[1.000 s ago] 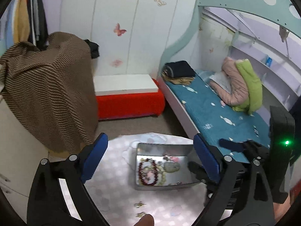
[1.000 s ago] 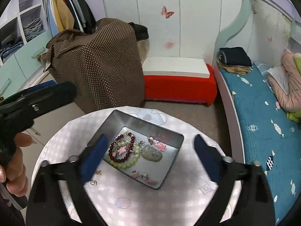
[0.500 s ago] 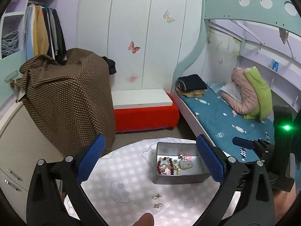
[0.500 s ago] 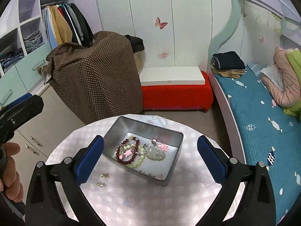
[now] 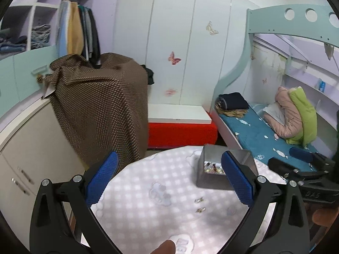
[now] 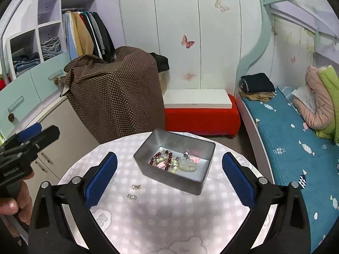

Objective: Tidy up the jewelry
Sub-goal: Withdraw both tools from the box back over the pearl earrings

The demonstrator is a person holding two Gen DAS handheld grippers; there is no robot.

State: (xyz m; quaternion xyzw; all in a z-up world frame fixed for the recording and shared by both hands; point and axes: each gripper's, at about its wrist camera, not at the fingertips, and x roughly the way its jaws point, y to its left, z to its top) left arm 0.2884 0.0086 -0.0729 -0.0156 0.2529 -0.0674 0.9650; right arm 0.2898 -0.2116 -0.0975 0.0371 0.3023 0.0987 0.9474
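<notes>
A grey metal tin (image 6: 197, 183) stands on a round table with a pale checked cloth (image 6: 161, 218). Inside lie a dark red bead bracelet (image 6: 161, 158), a pale green pendant (image 6: 187, 167) and small pink pieces (image 6: 195, 158). Two small earrings (image 6: 134, 191) lie on the cloth left of the tin; they also show in the left wrist view (image 5: 200, 204), near the tin (image 5: 211, 183). My left gripper (image 5: 169, 180) is open and empty, above the table. My right gripper (image 6: 169, 177) is open and empty, short of the tin.
A brown dotted cloth covers a cabinet (image 6: 118, 97) behind the table. A red bench with a white top (image 6: 199, 110) stands at the wall. A bed with a teal cover (image 6: 296, 139) runs along the right. A wardrobe with shelves (image 6: 42, 48) is on the left.
Both grippers have pulled back and risen from the tin; the left one has also swung left, so the tin now sits to its right. Both stay open.
</notes>
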